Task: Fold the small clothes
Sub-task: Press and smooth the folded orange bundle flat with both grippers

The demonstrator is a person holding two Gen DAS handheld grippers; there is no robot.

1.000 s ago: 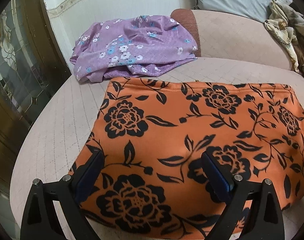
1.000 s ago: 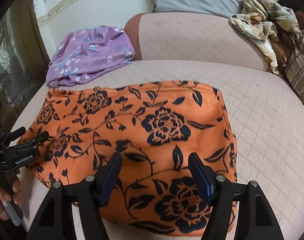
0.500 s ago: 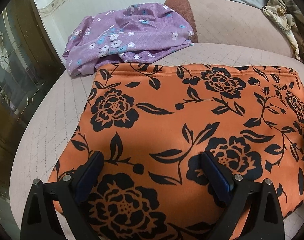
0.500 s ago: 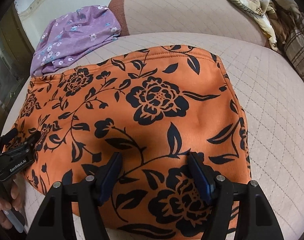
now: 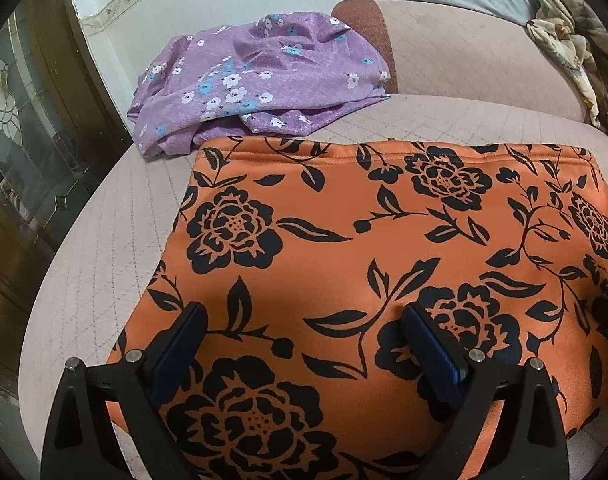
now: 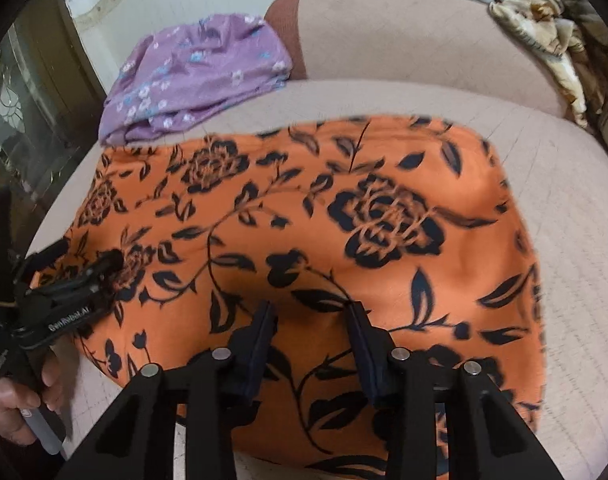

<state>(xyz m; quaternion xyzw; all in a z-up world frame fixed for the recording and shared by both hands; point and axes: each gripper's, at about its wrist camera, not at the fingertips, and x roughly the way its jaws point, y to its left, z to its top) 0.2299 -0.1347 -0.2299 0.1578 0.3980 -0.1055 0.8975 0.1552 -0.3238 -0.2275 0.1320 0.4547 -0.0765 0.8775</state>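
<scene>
Left gripper [image 5: 304,316] hangs with jaws wide over the near edge of the orange floral garment [image 5: 383,248], which is spread flat on the quilted cushion [image 5: 104,240]; right gripper [image 6: 309,310] has just been closing, narrower, above the cloth, gripping nothing

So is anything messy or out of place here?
The orange flowered cloth lies flat and smooth on the cushion. The purple flowered cloth behind it is bunched in a rumpled heap, not folded. A beige patterned cloth is also crumpled at the far right. Nothing looks spilled or torn.
</scene>
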